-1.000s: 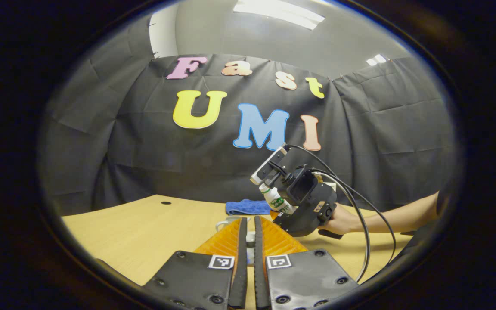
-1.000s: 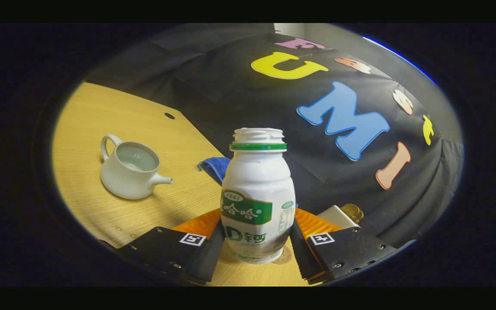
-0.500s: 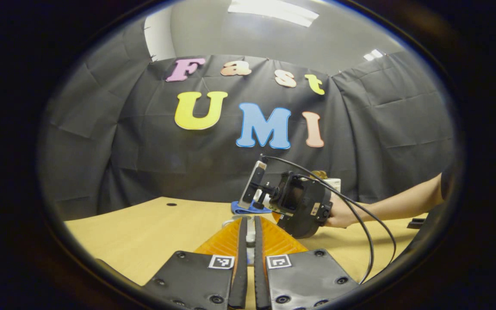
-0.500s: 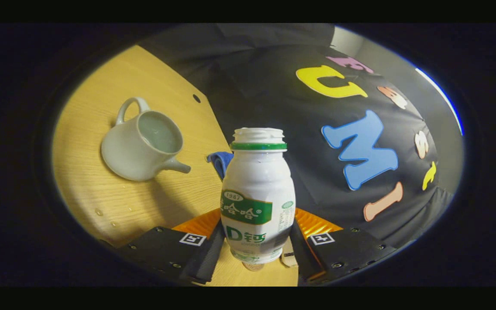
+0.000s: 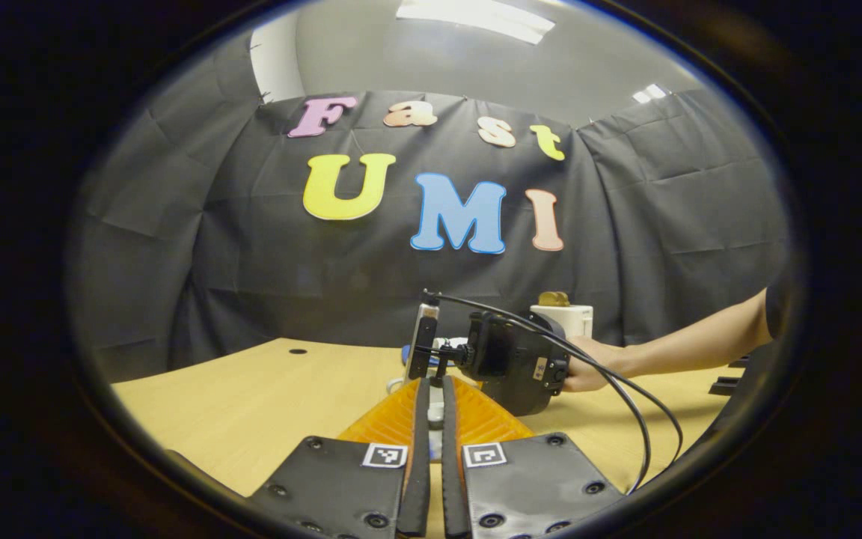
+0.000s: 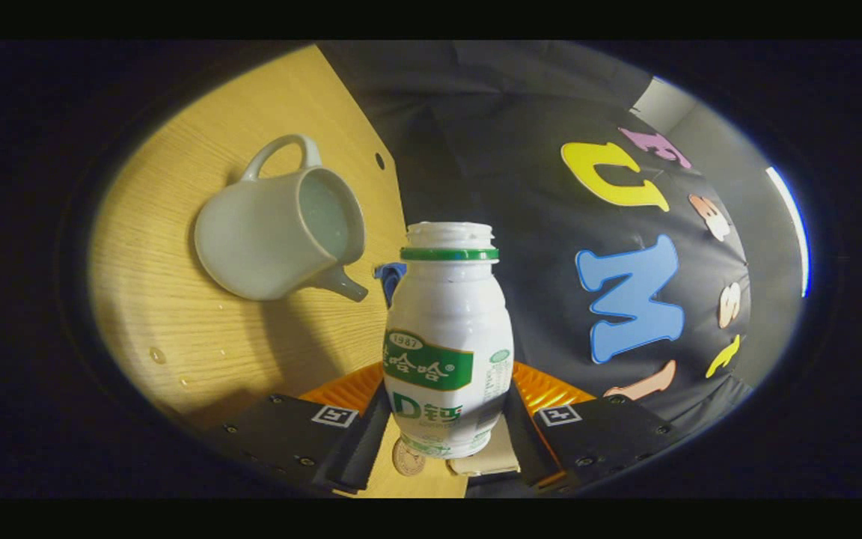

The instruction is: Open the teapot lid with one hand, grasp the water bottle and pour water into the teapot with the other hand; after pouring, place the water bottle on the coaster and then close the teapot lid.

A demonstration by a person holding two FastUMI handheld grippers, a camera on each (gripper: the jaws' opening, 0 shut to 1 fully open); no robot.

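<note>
A white bottle [image 6: 447,337] with a green neck ring and no cap sits between the fingers of my right gripper [image 6: 446,408], which is shut on its lower body. The view is rolled far over, so the bottle is tilted. The white teapot [image 6: 281,224] stands lidless on the wooden table [image 6: 176,337], up and left of the bottle's mouth, with water inside. In the left gripper view, my left gripper [image 5: 432,388] is shut on a small white piece [image 5: 435,410], apparently the teapot lid. Just beyond it a hand [image 5: 588,372] holds the right gripper's body [image 5: 513,363].
A blue cloth [image 6: 386,273] lies behind the teapot. Water drops [image 6: 156,354] dot the table. A white box [image 5: 562,318] with a golden thing on top stands at the back right. A small round brown disc [image 6: 406,457] shows under the bottle. A cable [image 5: 648,427] loops from the right gripper.
My right gripper has rolled further over with the bottle and moved lower and closer to the teapot, which now looks larger. My left gripper has stayed put, still shut.
</note>
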